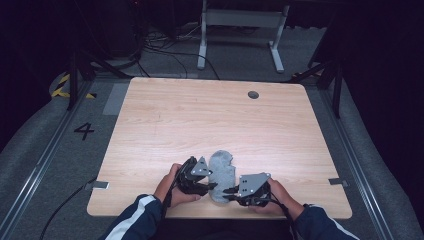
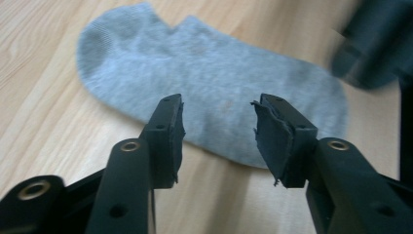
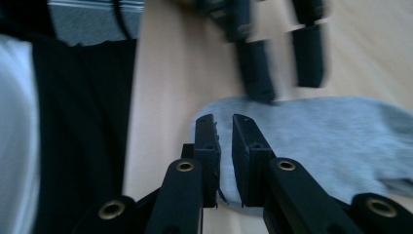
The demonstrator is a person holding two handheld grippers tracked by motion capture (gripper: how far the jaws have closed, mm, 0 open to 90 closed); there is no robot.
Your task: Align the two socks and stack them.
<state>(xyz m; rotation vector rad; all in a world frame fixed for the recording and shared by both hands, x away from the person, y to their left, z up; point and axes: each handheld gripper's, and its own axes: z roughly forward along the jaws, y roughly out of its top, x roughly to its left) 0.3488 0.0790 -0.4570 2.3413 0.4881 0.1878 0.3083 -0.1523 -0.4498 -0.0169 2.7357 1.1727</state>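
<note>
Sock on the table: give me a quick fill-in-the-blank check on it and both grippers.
1. The sock lying on the table is ____ in colour.
2. The left gripper has its jaws ____, with nothing pinched between them.
3. In the high view the sock lies ____ the left gripper and the right gripper.
4. The table top is made of light ____.

Missing words: grey; open; between; wood

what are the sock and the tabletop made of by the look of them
The sock looks like soft grey knit fabric, probably a cotton blend: fine ribbed texture, matte, lying limp and flat. The table looks like pale wood or wood-look laminate: straight grain lines and a smooth, faintly shiny surface; which one I cannot tell.
</note>
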